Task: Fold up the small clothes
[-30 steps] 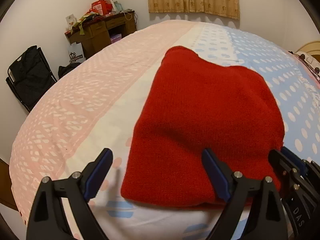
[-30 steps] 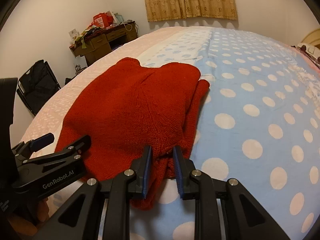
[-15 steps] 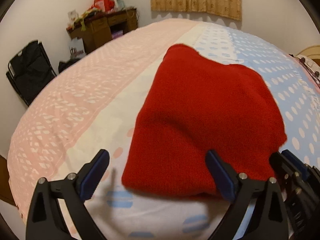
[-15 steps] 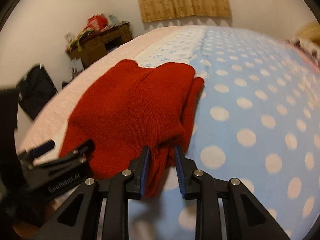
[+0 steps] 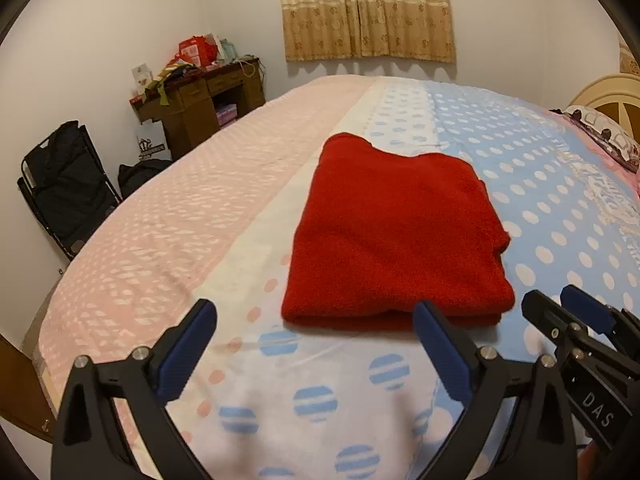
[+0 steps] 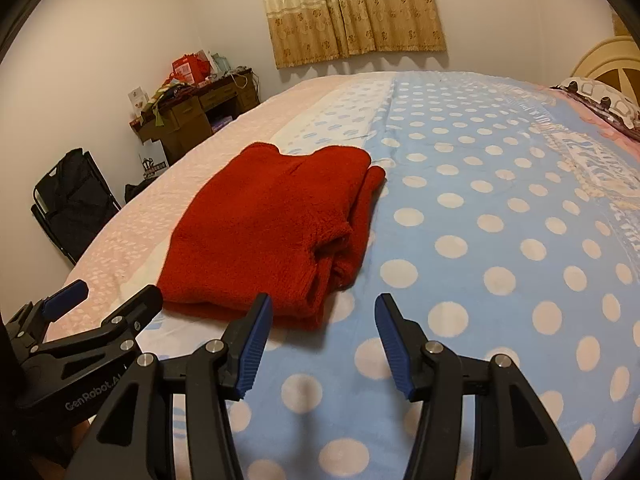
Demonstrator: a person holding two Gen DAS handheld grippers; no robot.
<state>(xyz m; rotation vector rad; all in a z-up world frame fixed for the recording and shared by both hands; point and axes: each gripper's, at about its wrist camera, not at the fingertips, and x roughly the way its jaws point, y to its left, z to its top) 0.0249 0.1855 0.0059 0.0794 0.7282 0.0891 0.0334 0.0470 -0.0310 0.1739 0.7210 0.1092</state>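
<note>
Having let go of the red knit sweater (image 6: pixel 264 228) a moment ago, the right gripper (image 6: pixel 322 344) now stands spread and empty beside the equally spread left gripper (image 5: pixel 316 344), leaving it folded mid-bedspread (image 6: pixel 500 240), apparently finished.

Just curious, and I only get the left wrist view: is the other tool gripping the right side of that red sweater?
Observer: No. The right gripper has its jaws apart with nothing between them, only the bedspread below, at the near edge of the red sweater.
Visitor: Does the fold look tidy on that side?
Observer: Not quite. The layers gape open at the near right corner, and a lower layer pokes out along the right edge.
</note>
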